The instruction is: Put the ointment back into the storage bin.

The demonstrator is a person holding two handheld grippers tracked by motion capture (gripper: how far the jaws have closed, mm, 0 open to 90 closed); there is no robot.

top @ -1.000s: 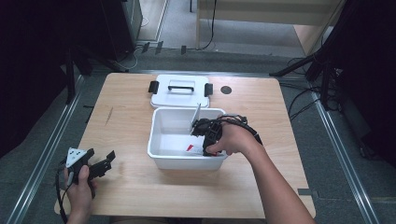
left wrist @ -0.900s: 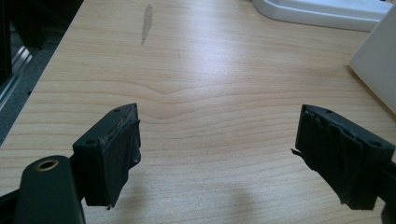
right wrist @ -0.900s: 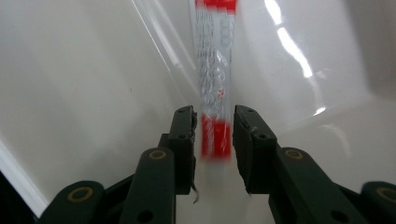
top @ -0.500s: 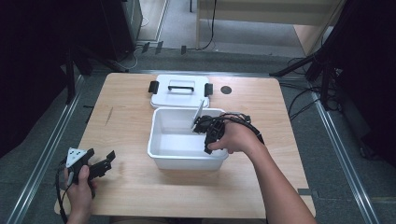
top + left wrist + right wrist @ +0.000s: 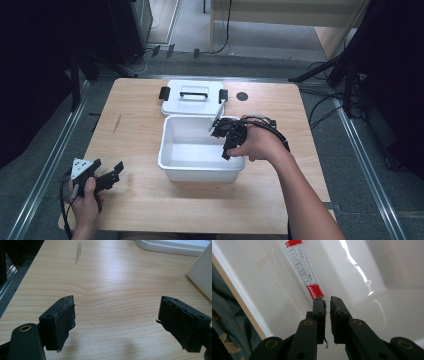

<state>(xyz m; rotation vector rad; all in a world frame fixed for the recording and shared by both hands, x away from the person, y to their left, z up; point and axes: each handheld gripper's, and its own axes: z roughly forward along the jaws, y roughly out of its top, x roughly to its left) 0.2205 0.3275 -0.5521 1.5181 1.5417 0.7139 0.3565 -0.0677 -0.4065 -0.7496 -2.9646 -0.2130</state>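
High view shows a wooden table (image 5: 150, 125) with a white plastic bin (image 5: 200, 170) near its middle, which serves as the landmark. Just behind the bin lies its white lid (image 5: 192, 97) with a handle and black latches, off the bin and flat on the table. Well to the left of the bin and nearer the person, the left gripper (image 5: 107, 177) rests low over bare wood, its jaws spread wide with nothing between them, as the left gripper view confirms (image 5: 116, 322). At the bin's right wall, the right gripper (image 5: 225, 142) reaches down inside.

Smallest is the tube (image 5: 303, 267), white with red ends and printed lettering, leaning against the bin's inner wall. In the right gripper view the right gripper's (image 5: 327, 301) jaws stand almost together, with a thin gap, and the tube's lower red end sits right at their tips; whether they pinch it I cannot tell.

Judging by this, the lid is already off and the reach into the bin is made; lifting the tube out appears to remain.
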